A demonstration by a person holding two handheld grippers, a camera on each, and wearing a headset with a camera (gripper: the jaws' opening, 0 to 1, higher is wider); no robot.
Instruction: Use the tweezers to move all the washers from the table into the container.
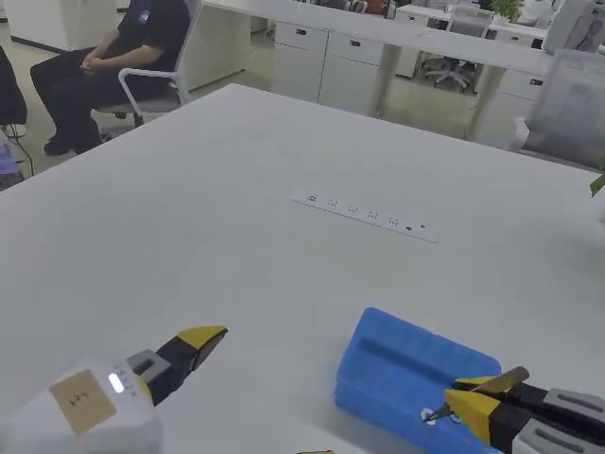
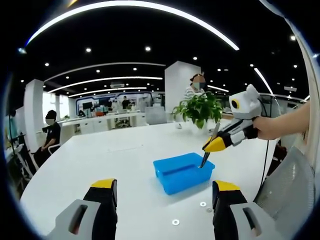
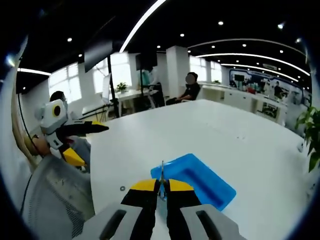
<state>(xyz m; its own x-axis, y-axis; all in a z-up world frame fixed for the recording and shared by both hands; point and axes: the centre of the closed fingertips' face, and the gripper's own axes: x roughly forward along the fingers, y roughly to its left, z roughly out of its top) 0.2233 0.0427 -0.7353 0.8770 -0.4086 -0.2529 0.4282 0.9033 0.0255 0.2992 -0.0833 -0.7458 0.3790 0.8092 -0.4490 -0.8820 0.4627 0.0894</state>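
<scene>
- Your right claw reaches forward and tips downward over the blue container. Its yellow-tipped jaws are pressed together on the tweezers.
- In the left gripper view your bare forearm comes in from the right, with the hand wrapped behind the right claw's white body. The tweezers slant down from it to the container's right corner. You cannot tell from these views whether anything sits between their tips.
- Your left claw is held low over the tabletop, level and pointing at the container. Its jaws are spread wide with nothing between them.
- The container is a shallow rectangular tray of smooth blue plastic with rounded corners and a thick rim.
- The tweezers are thin dark metal, two slim blades tapering to a fine point.
- The washers are small, flat, pale rings. Three of them lie on the tabletop just in front of the container, between the left claw's jaws in its own view.
- The tabletop is white, flat and matte.
</scene>
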